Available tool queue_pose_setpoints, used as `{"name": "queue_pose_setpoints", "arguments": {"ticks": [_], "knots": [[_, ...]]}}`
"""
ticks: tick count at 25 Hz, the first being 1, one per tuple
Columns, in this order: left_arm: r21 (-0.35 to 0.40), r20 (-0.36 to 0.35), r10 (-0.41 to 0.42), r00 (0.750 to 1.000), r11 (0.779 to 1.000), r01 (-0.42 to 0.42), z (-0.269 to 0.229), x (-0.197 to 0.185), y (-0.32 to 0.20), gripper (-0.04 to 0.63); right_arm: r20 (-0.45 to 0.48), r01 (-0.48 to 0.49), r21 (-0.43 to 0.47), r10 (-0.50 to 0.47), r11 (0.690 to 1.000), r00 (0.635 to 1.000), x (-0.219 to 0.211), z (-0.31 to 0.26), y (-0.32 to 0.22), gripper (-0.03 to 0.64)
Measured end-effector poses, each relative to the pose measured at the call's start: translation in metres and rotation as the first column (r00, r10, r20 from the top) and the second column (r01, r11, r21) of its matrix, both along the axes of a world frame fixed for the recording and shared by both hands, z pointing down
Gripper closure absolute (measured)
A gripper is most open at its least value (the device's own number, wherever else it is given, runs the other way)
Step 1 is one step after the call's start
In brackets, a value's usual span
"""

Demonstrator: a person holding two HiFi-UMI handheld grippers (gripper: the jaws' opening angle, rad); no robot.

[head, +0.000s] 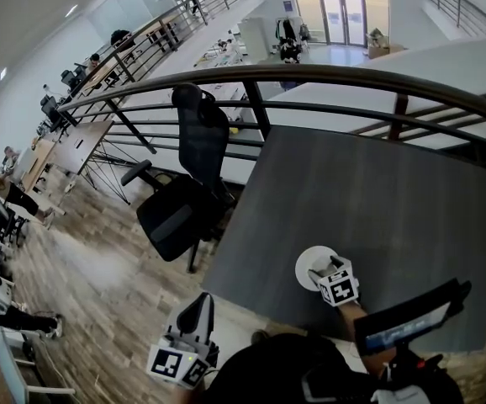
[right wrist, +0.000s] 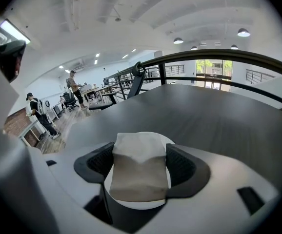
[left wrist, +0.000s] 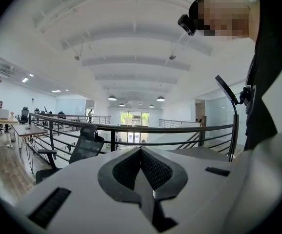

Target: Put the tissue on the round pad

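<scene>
1. Head view: a dark grey table (head: 369, 200) stands against a curved railing (head: 310, 76), with a black office chair (head: 180, 200) on the wooden floor to its left. A white round pad (head: 309, 261) lies near the table's near edge, and the right gripper (head: 319, 273) reaches over it. What sits between its jaws is too small to make out here. The left gripper (head: 199, 306) hangs off the table's near left corner, above the floor, pointing away from the person. Only this view shows both tools at once.

2. Left gripper view: the jaws are closed, their tips meeting, with nothing between them. They point level at the chair and railing, and the pad is out of sight.

3. Right gripper view: this alone shows the tissue (right wrist: 140, 169), a folded white piece. The jaws stand wide, and the tissue fills the gap, its sides against both pads, so it is gripped. It sits directly over the round pad. Whether it rests on the pad cannot be told.
</scene>
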State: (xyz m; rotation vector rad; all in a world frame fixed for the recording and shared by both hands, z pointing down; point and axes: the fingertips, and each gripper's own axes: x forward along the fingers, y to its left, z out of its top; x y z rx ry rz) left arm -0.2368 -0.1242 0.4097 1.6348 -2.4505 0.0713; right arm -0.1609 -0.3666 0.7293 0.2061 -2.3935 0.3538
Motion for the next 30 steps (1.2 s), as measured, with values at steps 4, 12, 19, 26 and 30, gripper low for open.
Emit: {"name": "queue_pose_setpoints", "arguments": {"ticks": [4, 12, 19, 26, 30], "knots": [[-0.008, -0.006, -0.010, 1.000, 1.000, 0.010, 0.001, 0.004, 0.004, 0.592, -0.021, 0.007, -0.003, -0.007, 1.000, 1.000, 0.001, 0.007, 0.003, 0.284], [-0.014, -0.013, -0.033, 0.999, 0.999, 0.033, -0.007, 0.013, 0.008, 0.592, -0.055, 0.018, -0.017, -0.018, 1.000, 0.998, 0.007, 0.018, 0.007, 0.283], [-0.017, -0.016, -0.027, 0.999, 0.999, 0.027, -0.003, 0.010, 0.004, 0.592, -0.080, 0.017, -0.030, -0.019, 0.999, 0.997, 0.006, 0.031, 0.004, 0.284], [0.019, -0.032, 0.068, 0.997, 0.998, -0.068, 0.006, 0.016, -0.022, 0.592, -0.086, 0.048, -0.015, -0.049, 0.999, 0.995, 0.002, 0.036, 0.006, 0.282], [0.043, -0.040, 0.135, 0.990, 0.990, -0.133, 0.015, 0.022, -0.043, 0.592, -0.113, 0.068, 0.020, -0.065, 0.998, 0.991, 0.005, 0.040, 0.008, 0.282]]}}
